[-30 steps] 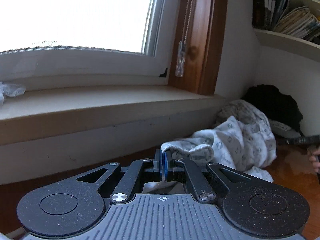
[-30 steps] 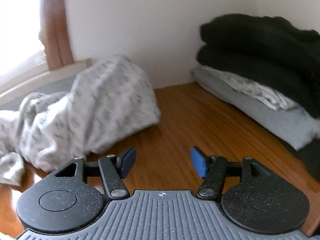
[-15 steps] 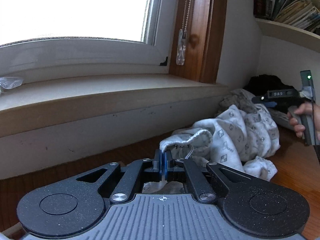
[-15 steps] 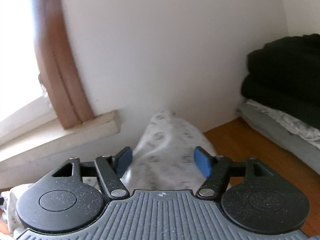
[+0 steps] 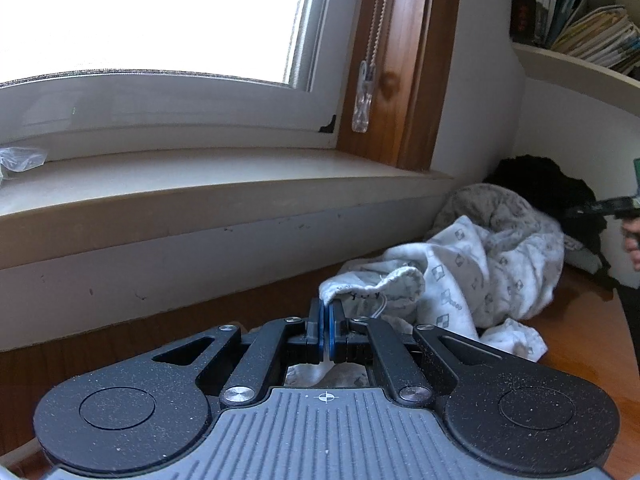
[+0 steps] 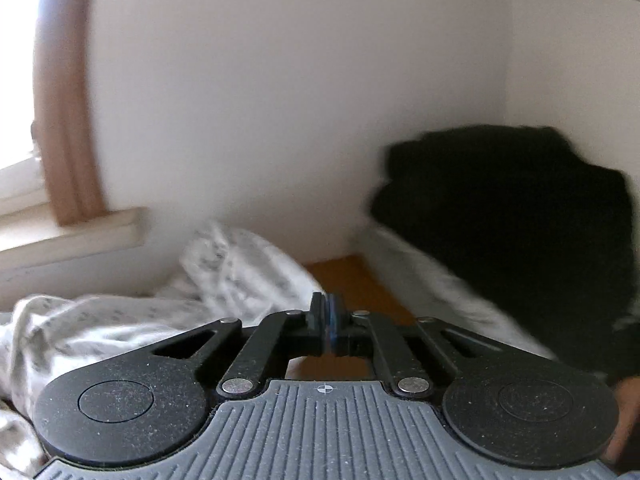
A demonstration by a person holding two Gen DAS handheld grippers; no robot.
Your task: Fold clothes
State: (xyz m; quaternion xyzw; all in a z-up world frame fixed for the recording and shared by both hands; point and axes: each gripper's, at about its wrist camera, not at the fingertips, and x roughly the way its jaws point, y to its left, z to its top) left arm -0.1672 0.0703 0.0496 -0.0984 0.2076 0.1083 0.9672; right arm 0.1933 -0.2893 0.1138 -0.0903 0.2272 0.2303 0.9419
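Observation:
A white garment with a small grey print (image 5: 460, 280) lies crumpled on the wooden surface (image 5: 580, 340) below the window. My left gripper (image 5: 325, 320) is shut on an edge of it, and cloth hangs under the pads. In the right wrist view the same garment (image 6: 240, 264) lies to the left, blurred. My right gripper (image 6: 329, 316) hovers above the wood, its jaws closing fully together with nothing between the pads. The left wrist view catches it, held by a hand, at the right edge (image 5: 612, 206).
A stack of folded black clothes (image 6: 500, 208) on a grey folded piece (image 6: 440, 292) sits in the right corner against the wall. A windowsill (image 5: 200, 184) runs along the back. A bookshelf (image 5: 580, 20) hangs at the upper right.
The right gripper rose, swung toward the corner and went from open to shut. The left gripper kept its hold on the garment and stayed put.

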